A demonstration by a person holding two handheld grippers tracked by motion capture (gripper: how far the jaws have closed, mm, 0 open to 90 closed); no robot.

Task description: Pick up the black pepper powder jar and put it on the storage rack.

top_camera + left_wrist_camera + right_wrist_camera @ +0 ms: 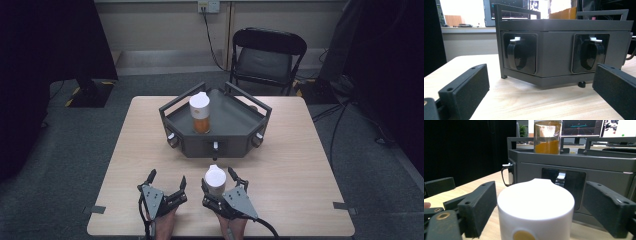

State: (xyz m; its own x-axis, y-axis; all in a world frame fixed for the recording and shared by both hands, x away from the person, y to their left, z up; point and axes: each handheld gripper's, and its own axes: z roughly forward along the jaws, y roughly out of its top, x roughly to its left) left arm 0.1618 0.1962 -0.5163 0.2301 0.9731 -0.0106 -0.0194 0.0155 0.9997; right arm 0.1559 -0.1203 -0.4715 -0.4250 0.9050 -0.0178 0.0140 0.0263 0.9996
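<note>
Left hand-held gripper [166, 183]: rests low on the counter [300, 165], near the front edge, jaws spread wide with nothing between them. In the left gripper view it faces the rack's front panels square on. Reads as parked, out of the way, while the other hand works.

Near jar [215, 181]: white cap up, standing on the counter just in front of the rack [235, 125] and apart from it. It sits between the jaws of the right hand-held gripper [220, 181].

Right hand-held gripper: partly open around the white cap [535, 205]. The right gripper view shows gaps on both sides between pads and cap, so no grip yet. Likely lined up at cap height to pinch the jar for a lift.

Far jar [200, 113]: same white cap, orange powder inside, standing upright on the rack's top deck toward its left side. Probably the spot the near jar belongs beside, judging by the free deck to its right.

Rack: dark grey, angled front, rail handles on top, small latched doors in the front faces.

Surface: pale wood-grain counter, tape tabs at both side edges.

Room: grey carpet, black folding chair [267, 55] behind the counter, wall socket with a cable, dark curtains left and right.
</note>
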